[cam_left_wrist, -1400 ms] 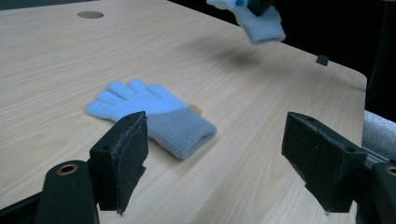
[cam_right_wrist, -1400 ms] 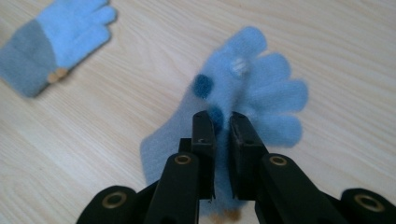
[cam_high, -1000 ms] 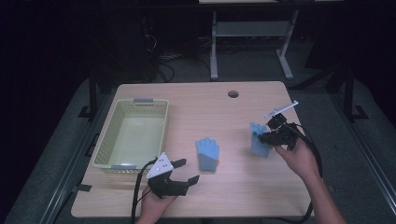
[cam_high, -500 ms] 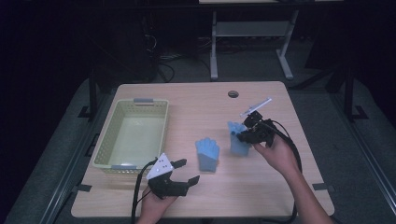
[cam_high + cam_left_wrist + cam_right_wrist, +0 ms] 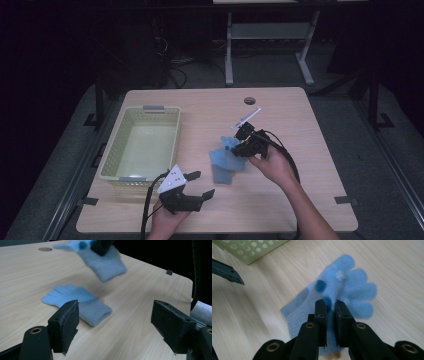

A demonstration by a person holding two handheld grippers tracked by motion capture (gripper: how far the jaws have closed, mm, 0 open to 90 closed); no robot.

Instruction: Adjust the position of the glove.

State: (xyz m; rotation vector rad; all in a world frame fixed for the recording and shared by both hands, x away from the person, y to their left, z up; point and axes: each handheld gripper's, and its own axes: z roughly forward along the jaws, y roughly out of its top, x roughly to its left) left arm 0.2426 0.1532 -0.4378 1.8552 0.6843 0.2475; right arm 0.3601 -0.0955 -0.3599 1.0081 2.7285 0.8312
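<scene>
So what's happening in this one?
A person works at a wooden table with a claw in each hand. The right claw is shut on a light blue glove and carries it in the air above a second blue glove lying flat on the table. The left claw rests open near the table's front edge, holding nothing. A pale green basket stands at the left; no glove is in it yet.

1. From the high view, the room is very dark. Only the table [image 5: 300, 115] looks bright.
2. The held glove [image 5: 105, 263] is smeared with blur in the left gripper view.
3. The glove lying flat [image 5: 80, 303] looks sharper, with a soft shadow beside it.
4. In the right gripper view the black fingers [image 5: 320, 315] look clear, while the basket [image 5: 249, 248] behind is fuzzy.
</scene>
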